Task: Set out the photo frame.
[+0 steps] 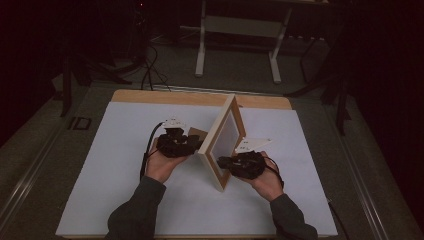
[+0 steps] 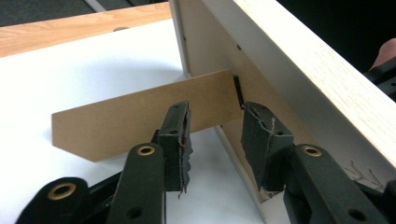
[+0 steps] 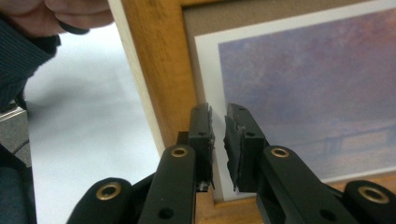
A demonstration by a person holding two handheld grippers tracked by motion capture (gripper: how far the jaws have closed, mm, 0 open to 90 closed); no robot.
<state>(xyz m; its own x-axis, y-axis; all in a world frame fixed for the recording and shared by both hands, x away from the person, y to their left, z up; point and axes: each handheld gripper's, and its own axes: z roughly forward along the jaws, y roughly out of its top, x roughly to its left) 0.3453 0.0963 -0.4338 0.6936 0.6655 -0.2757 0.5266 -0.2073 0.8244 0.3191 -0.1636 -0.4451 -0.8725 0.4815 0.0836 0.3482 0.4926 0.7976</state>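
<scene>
Picture frame stands upright near the middle of the white sheet that covers the desk, propped on its brown easel leg. In the high view its long axis runs from the near centre toward the far right, so the frame separates my two hands: the backing faces my left side, the glazed front faces my right.

My left gripper sits just behind the backing. Its jaws stand apart, with the hinged end of the easel leg between them; the pads do not press on the leg. The leg extends away from the hinge, its free end resting on the sheet.

My right gripper points at the front, low on the frame near the corner of the wooden moulding. Its jaws stand a narrow gap apart and hold nothing; the print, a hazy purple scene, lies directly beyond them.

The left gripper is nearer the leg, so any adjustment of the stand is judged to fall to that hand.

No brand, label or legible writing is visible.
</scene>
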